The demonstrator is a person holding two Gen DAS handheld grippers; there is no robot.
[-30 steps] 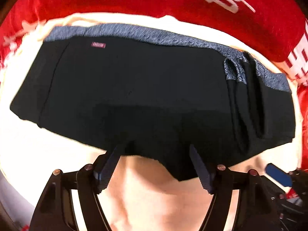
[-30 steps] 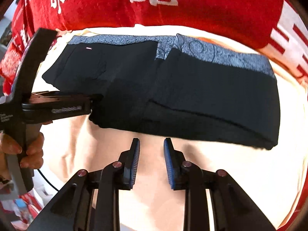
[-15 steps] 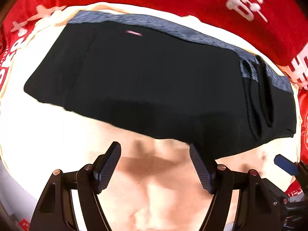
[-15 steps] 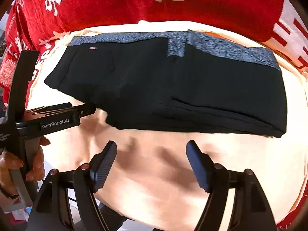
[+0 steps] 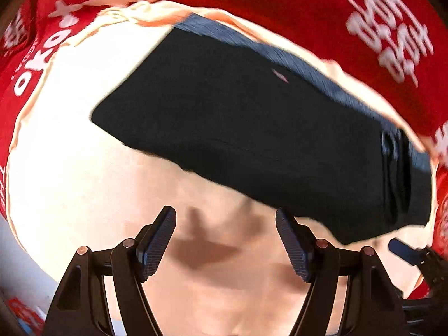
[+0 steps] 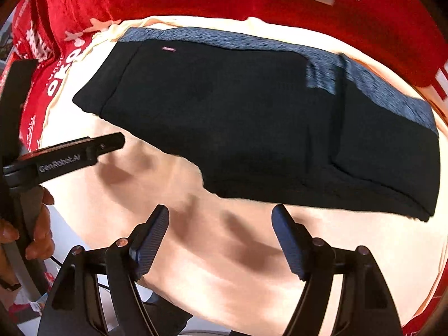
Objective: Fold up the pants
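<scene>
The left gripper (image 5: 225, 240) gapes wide, holding nothing; the folded black pants with a grey-blue waistband (image 5: 252, 134) lie at its twelve-to-two o'clock on cream cloth (image 5: 70, 154). The right gripper (image 6: 219, 240) is equally spread and empty, pants (image 6: 252, 123) at twelve o'clock, untouched.

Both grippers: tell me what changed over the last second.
The left gripper let go of the pants' near edge and backed off. The right gripper went from nearly shut to wide open. The pants stayed folded on the cream cloth.
</scene>
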